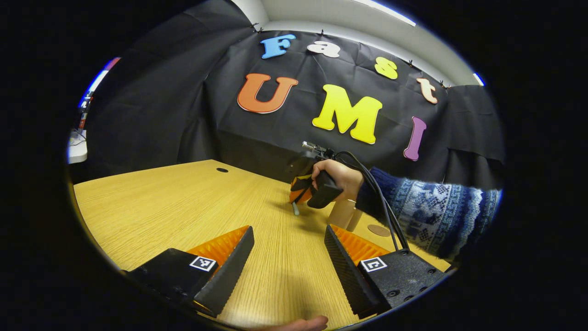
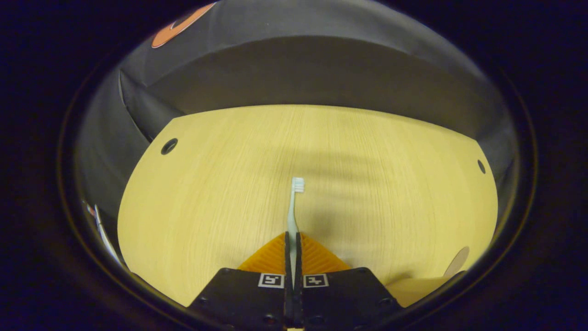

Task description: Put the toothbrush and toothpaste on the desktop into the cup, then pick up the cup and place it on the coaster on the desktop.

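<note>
In the left gripper view, the left gripper (image 1: 288, 250) hovers low over the pale wood-grain table (image 1: 183, 207) with its jaws wide apart and nothing between them. Toward two o'clock from it, a hand (image 1: 339, 177) in a blue-and-white patterned knit sleeve (image 1: 432, 211) holds the right gripper (image 1: 299, 193) above the table, and a thin pale stick, the end of the toothbrush (image 1: 296, 209), hangs from it. Just behind that hand stands a beige cylindrical cup (image 1: 342, 214), and a flat round brown coaster (image 1: 379, 230) lies on the table beside it at about four o'clock. In the right gripper view, the right gripper (image 2: 292, 239) has its jaws closed tight on the handle of the slim pale-green toothbrush (image 2: 294, 207), whose white bristled head points to twelve o'clock, held above the table (image 2: 206, 184). The coaster (image 2: 457, 262) peeks in at the four o'clock edge
</note>
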Demonstrator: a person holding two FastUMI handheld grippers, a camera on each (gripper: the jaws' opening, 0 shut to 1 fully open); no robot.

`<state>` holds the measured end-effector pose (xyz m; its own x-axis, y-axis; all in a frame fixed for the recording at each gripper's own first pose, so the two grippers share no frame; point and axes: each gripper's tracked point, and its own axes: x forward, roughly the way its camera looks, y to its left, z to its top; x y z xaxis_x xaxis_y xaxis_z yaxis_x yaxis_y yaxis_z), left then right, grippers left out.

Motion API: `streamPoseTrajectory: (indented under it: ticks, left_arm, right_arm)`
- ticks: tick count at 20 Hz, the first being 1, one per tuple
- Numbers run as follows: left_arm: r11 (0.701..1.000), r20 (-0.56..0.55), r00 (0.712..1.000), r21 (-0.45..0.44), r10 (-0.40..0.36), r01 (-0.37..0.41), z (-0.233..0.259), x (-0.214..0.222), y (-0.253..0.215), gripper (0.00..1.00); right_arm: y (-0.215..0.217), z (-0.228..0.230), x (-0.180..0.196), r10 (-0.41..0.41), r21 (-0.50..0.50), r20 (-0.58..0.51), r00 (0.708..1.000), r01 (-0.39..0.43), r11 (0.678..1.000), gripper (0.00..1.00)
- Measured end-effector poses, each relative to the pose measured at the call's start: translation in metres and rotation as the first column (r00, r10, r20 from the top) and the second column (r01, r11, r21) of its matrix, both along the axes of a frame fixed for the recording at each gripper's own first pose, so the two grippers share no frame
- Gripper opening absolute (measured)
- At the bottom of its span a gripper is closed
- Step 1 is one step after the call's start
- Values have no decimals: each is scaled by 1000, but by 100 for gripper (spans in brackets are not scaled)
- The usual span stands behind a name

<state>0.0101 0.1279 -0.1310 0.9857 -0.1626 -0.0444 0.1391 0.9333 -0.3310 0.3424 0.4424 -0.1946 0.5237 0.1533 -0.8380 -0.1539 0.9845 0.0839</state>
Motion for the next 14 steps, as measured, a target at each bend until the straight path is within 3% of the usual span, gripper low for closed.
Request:
streamPoseTrajectory:
  ticks: [2,4,9,12,14]
  left_arm:
    - [1000,-1,1000,7,1,-1,0,0,0,98]
    - [1000,-5,1000,17,8,-8,-1,0,1,98]
    - [999,-27,999,26,33,-33,-3,2,1,98]
    - [999,-38,999,41,37,-35,-4,3,-6,98]
    - [998,-53,998,54,32,-29,-7,3,-14,98]
  right_arm:
    - [-2,0,-3,32,-37,8,999,-32,999,0]
    - [-4,7,-2,44,-3,38,998,-44,999,0]
    - [-28,77,-13,48,79,203,978,-65,995,0]
    - [-53,124,-26,41,141,338,940,-94,986,0]
    - [-77,156,-40,32,162,443,896,-115,980,0]
